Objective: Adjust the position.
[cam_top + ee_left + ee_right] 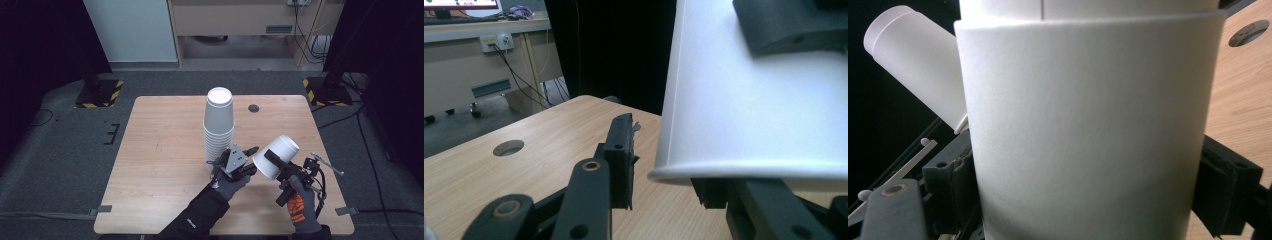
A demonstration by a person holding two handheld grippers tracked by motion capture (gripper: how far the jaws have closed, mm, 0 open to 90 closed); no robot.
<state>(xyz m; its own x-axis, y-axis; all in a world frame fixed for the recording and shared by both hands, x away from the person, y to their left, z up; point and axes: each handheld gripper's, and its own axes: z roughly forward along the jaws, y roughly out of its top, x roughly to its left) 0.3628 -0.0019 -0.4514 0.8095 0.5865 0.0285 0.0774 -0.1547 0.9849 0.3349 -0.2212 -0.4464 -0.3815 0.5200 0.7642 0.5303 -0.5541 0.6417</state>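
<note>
Right gripper [274, 161] is clamped on a white paper cup [276, 156], pads squeezing both sides of the cup wall. In the right gripper view the cup [1088, 135] sits between the black jaws, w/ the stack behind it at upper left. Cup is held tilted, up off the worktop [165, 165], over the front-right part, closer to the front edge than the back.

Left gripper [239, 161] is just beside it, btw the cup and the bottom of the cup stack [218, 127]. Its jaws are part open w/ nothing pinched. In the left gripper view the cup's rim [749, 172] hangs just above the right-hand jaw and the left-hand jaw stands free; can't tell if anything's touching.

Stack stands upright abt mid-worktop, a bit right of centre. Small round hole [254, 108] near the back edge, right of the stack top.
</note>
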